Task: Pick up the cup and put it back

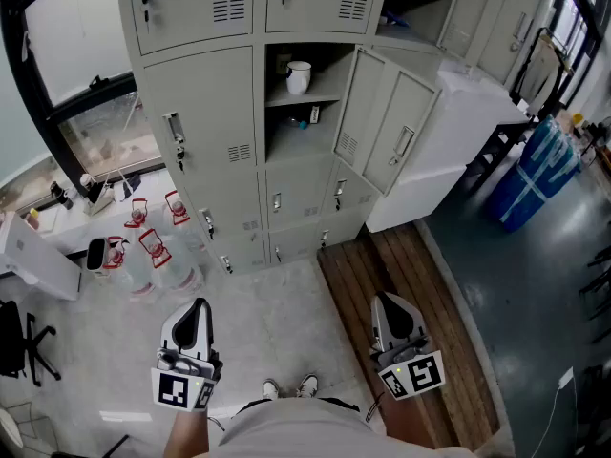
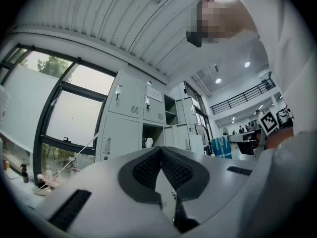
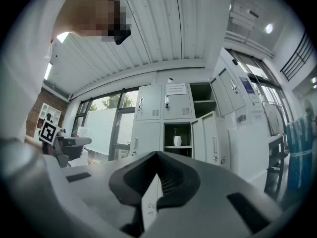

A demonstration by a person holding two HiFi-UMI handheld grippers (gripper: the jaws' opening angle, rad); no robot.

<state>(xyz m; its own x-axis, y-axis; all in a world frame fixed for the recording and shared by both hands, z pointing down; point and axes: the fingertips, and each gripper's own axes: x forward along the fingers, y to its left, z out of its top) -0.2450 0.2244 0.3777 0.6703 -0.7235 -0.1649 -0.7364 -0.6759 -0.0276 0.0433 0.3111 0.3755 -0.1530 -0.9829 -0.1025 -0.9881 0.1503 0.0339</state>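
The cup (image 1: 298, 76) stands upright on a shelf (image 1: 323, 94) in the open compartment of the locker (image 1: 215, 113), whose door (image 1: 382, 127) is swung out to the right. I have both claws low over the floor (image 1: 277, 318), well apart from the cup and pointed roughly level towards the locker. The left claw (image 1: 198, 305) has its jaws pressed together on nothing, and the right claw (image 1: 385, 301) is likewise closed and empty, with the cup far beyond both tips.

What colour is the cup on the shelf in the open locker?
White; the cup shows best in the head view.
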